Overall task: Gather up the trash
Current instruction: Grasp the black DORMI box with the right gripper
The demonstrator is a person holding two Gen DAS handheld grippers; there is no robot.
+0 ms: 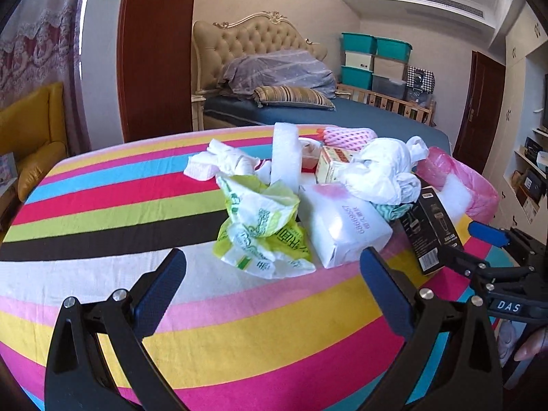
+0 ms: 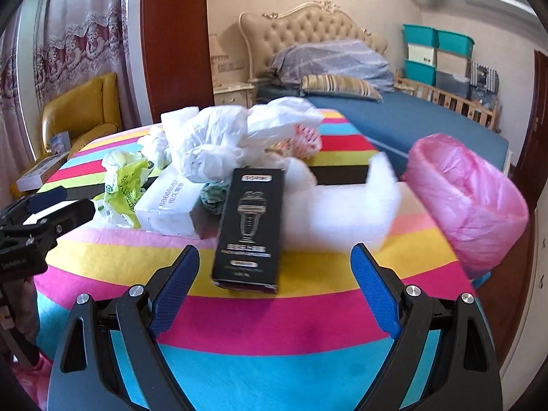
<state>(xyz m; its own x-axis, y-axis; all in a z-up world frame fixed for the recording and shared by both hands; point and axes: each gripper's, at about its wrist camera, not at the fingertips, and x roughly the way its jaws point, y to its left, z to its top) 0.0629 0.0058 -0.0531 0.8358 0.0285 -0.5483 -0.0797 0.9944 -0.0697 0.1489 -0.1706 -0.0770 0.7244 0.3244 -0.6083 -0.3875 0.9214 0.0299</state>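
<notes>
A pile of trash lies on a striped tablecloth (image 1: 102, 205). It holds a crumpled green and white bag (image 1: 260, 233), a white box (image 1: 342, 226), a white plastic bag (image 1: 380, 167), a black box (image 1: 428, 229) and white tissues (image 1: 219, 161). A pink-lined bin (image 2: 469, 198) stands at the table's right. My left gripper (image 1: 274, 284) is open and empty, just short of the green bag. My right gripper (image 2: 274, 281) is open and empty, its fingers either side of the black box (image 2: 250, 233), not touching it.
A white foam piece (image 2: 342, 212) lies between the black box and the bin. A bed (image 1: 342, 113) stands behind the table. A yellow armchair (image 1: 34, 130) is at the left. Teal storage boxes (image 1: 373, 58) are stacked at the back.
</notes>
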